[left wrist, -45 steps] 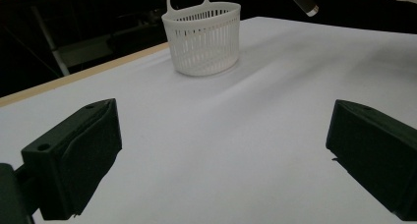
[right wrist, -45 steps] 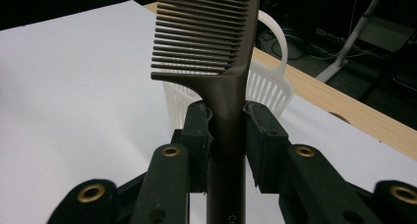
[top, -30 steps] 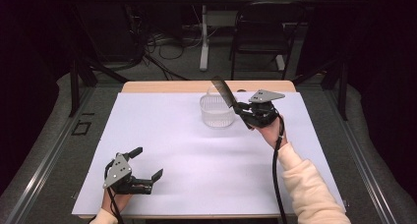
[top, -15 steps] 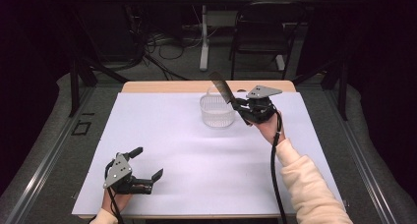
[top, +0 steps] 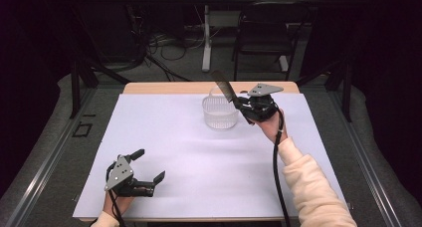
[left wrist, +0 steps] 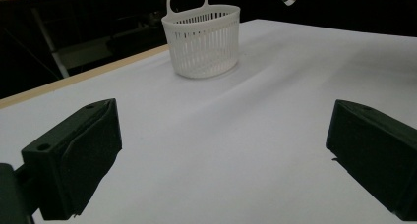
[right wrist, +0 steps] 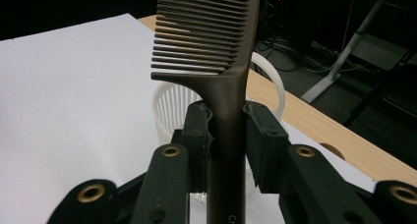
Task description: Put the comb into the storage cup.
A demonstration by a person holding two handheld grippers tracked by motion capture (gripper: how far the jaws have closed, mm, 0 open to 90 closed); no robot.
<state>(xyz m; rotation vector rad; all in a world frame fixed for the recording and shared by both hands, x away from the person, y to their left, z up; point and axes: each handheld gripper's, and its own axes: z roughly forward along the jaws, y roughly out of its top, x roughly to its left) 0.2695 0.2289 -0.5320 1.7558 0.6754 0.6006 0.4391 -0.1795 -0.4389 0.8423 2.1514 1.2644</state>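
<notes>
A dark brown comb (right wrist: 216,47) stands clamped by its handle in my right gripper (right wrist: 227,135), teeth end up. In the high view the comb (top: 224,87) slants up and left from the right gripper (top: 244,107), above the right rim of a small white slotted basket (top: 220,112) with an upright handle. The basket (right wrist: 169,108) shows behind the jaws, and the basket (left wrist: 201,40) stands far off in the left gripper view. My left gripper (top: 148,168) rests near the table's front left corner, jaws wide open, with nothing between its fingers (left wrist: 74,160).
A white sheet (top: 199,157) covers the table, with a wooden strip (top: 174,87) bare at the far edge. Behind the table lie cables, a desk leg and a chair (top: 261,38) on a grey floor. Black frame rails run along both sides.
The right gripper and comb have shifted slightly up and away; the left gripper has stayed put.
</notes>
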